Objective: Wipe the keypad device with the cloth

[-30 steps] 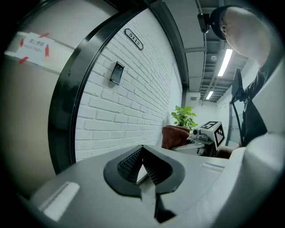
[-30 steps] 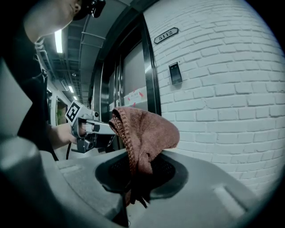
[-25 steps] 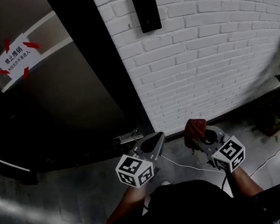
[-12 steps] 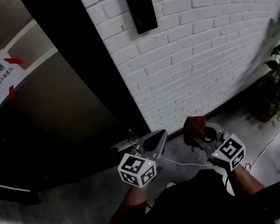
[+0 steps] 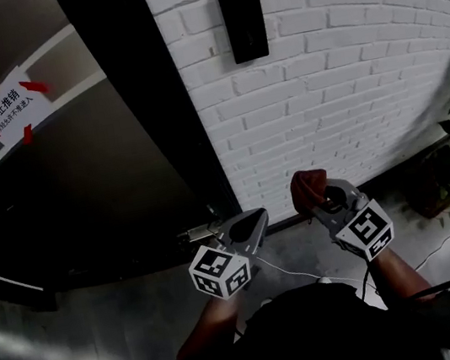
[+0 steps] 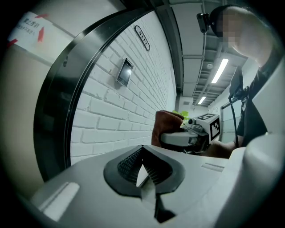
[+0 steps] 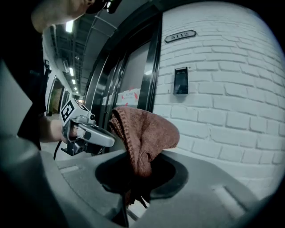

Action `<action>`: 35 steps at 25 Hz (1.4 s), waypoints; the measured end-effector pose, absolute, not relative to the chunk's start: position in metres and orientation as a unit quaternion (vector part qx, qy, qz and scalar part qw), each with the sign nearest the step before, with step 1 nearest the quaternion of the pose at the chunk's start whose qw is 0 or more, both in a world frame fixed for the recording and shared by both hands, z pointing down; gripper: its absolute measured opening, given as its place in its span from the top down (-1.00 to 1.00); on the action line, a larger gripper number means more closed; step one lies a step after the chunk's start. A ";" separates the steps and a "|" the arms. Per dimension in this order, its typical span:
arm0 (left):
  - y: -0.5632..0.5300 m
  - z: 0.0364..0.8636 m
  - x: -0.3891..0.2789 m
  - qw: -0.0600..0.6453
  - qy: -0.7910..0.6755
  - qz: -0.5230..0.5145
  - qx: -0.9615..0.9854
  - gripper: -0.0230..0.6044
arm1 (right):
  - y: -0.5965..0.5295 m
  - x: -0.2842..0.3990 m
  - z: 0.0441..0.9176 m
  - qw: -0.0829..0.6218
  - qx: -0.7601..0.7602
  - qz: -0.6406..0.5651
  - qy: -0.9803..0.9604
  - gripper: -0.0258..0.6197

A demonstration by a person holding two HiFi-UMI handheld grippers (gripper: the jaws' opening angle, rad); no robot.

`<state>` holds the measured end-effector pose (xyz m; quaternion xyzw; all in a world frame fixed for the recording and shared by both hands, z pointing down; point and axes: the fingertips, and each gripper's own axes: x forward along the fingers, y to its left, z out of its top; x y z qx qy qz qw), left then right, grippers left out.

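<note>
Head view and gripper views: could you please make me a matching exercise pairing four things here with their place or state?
Things:
1. cloth
2. keypad device
3. left gripper
4. paper sign

Places or states:
A. mounted on the white brick wall
B. jaws together, nothing between them
C. stuck on the dark door
D. clamped in the right gripper

Pairs: 1-D, 2-A, 3-B, 4-C.
</note>
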<state>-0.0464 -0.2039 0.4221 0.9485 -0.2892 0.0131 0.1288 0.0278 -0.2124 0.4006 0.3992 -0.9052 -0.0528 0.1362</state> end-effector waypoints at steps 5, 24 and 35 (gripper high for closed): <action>-0.209 0.418 -0.027 0.142 -0.290 -0.001 0.947 0.87 | -0.249 0.029 0.335 0.224 0.382 -0.247 -0.862 0.71; -0.204 0.416 -0.034 0.123 -0.345 0.005 0.930 0.87 | -0.365 -0.010 0.072 0.209 0.462 -0.588 -0.630 0.71; -0.201 0.421 -0.046 0.123 -0.352 0.018 0.928 0.87 | -0.402 -0.018 0.080 0.267 0.488 -0.632 -0.540 0.71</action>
